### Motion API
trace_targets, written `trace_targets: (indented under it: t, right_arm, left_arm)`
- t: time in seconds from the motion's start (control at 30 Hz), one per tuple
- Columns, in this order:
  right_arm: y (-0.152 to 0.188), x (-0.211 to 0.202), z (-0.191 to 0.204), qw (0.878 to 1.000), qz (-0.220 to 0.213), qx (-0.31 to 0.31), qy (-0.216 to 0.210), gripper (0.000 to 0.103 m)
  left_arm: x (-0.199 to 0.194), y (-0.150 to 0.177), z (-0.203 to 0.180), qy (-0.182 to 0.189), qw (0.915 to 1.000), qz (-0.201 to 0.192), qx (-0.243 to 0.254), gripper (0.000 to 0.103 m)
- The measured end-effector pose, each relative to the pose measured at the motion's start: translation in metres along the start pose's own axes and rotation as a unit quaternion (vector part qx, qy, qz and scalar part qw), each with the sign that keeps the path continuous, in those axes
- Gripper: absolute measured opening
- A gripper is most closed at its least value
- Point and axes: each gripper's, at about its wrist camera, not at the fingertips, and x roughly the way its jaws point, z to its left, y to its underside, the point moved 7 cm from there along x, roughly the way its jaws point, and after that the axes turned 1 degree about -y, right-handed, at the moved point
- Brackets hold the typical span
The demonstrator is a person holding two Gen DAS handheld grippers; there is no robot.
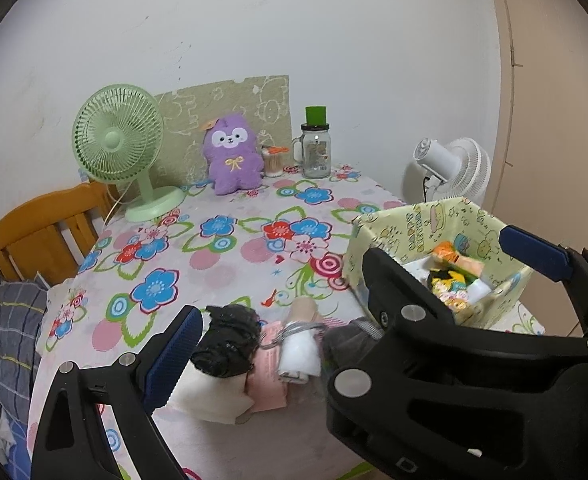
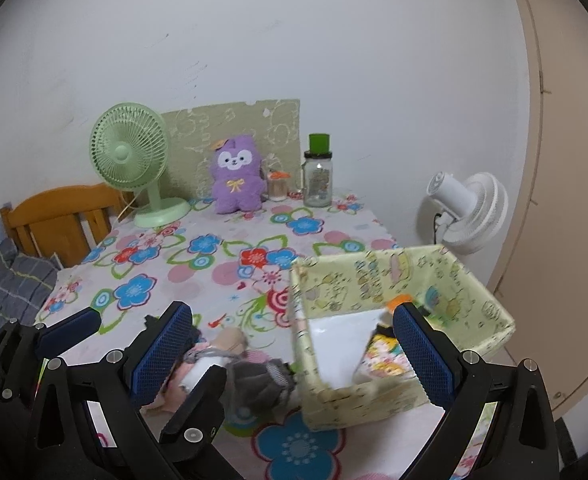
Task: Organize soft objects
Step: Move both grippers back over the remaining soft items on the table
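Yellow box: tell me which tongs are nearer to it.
Right. The right tongs hang open at the yellow box, one finger across its opening; the left tongs sit off to its left, over the rolled socks.

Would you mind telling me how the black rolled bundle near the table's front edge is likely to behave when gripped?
The black rolled bundle looks like crumpled soft fabric, so it will probably squash and feel light. Its loose folds suggest it may partly unroll. It seems unlikely to roll away on the flowered tablecloth.

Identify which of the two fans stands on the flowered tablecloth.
The green fan beside the purple plush stands on the tablecloth. The white fan sits off the table, by the wall.
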Motion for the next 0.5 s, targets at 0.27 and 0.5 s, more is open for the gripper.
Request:
trace_targets:
  t: [0.27,0.5]
  right_arm:
    - [0.014,0.014,0.019,1.0,0.015,0.009,-0.009,0.102]
    - [0.025,0.029,0.034,0.999,0.036,0.009,-0.02,0.099]
  left_arm:
    - [0.011,0.015,0.019,-0.007,0.9999,0.013,-0.004,0.097]
    - [0.022,0.023,0.033,-0.005,0.9996,0.026,-0.011,0.097]
